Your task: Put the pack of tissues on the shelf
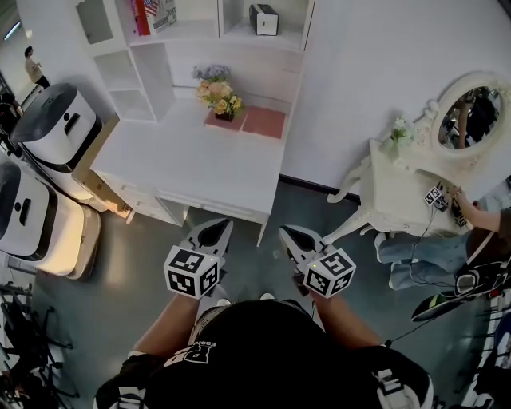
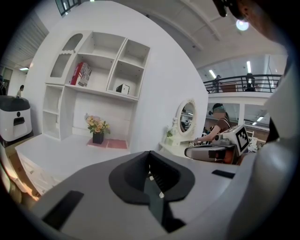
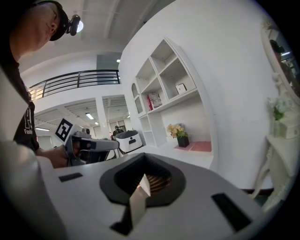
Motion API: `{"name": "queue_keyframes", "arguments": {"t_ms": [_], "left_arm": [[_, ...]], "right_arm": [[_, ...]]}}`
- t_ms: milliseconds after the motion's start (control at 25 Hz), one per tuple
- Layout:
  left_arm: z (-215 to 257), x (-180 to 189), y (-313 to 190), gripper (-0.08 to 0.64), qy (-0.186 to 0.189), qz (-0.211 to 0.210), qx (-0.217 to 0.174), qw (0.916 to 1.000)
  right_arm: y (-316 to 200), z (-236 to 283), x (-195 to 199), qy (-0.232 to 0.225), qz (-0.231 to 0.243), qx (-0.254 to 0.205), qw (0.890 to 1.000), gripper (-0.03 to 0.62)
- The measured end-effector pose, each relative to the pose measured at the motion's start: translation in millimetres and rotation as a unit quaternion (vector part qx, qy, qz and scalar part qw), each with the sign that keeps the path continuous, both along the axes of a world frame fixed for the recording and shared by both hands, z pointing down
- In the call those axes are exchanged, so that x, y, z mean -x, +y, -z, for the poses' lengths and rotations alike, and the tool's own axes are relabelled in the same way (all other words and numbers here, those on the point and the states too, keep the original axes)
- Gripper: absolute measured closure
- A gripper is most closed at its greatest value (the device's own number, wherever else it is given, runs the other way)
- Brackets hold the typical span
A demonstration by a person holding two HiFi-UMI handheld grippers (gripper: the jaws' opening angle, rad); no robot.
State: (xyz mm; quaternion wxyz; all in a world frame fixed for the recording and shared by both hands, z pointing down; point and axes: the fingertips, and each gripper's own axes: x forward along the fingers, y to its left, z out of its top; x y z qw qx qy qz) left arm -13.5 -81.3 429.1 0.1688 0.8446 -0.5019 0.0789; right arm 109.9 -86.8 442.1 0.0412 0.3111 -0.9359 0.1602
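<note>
As the head view looks down, the left gripper (image 1: 214, 232) and right gripper (image 1: 292, 236) hang side by side just short of the bench's (image 1: 192, 164) near edge, both off its surface. A shelf (image 1: 239, 33) rises from the back of the bench. What looks like the pack of tissues (image 1: 263, 19), small, dark and white, stands in a cubby above the bench's right part, well apart from both grippers. Flowers (image 1: 219, 97) sit at the back of the bench. Left gripper view: jaws clenched together, nothing between them. The pack of tissues (image 2: 123, 88) is in the lower right cubby over the bench, with a red book (image 2: 80, 73) one cubby to its left. Right gripper view: jaws clenched together, empty. The pack of tissues (image 3: 181, 87) shows in that same cubby above the bench.
</note>
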Motion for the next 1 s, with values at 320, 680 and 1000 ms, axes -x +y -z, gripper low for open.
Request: {"name": "queue_keyframes", "arguments": {"t_ms": [320, 680, 1000], "left_arm": [[-3.7, -1.8, 4.9, 0.546, 0.000, -0.010, 0.004, 0.9999], [-4.9, 1.2, 5.9, 0.546, 0.001, -0.010, 0.008, 0.9999], [-5.7, 0.5, 3.2, 0.546, 0.002, -0.012, 0.008, 0.9999]], "right_arm": [[3.3, -6.0, 1.6, -0.001, -0.010, 0.007, 1.000, 0.584], [2.8, -4.2, 5.3, -0.002, -0.011, 0.007, 1.000, 0.584], [1.6, -7.4, 7.7, -0.002, -0.009, 0.011, 1.000, 0.584]]}}
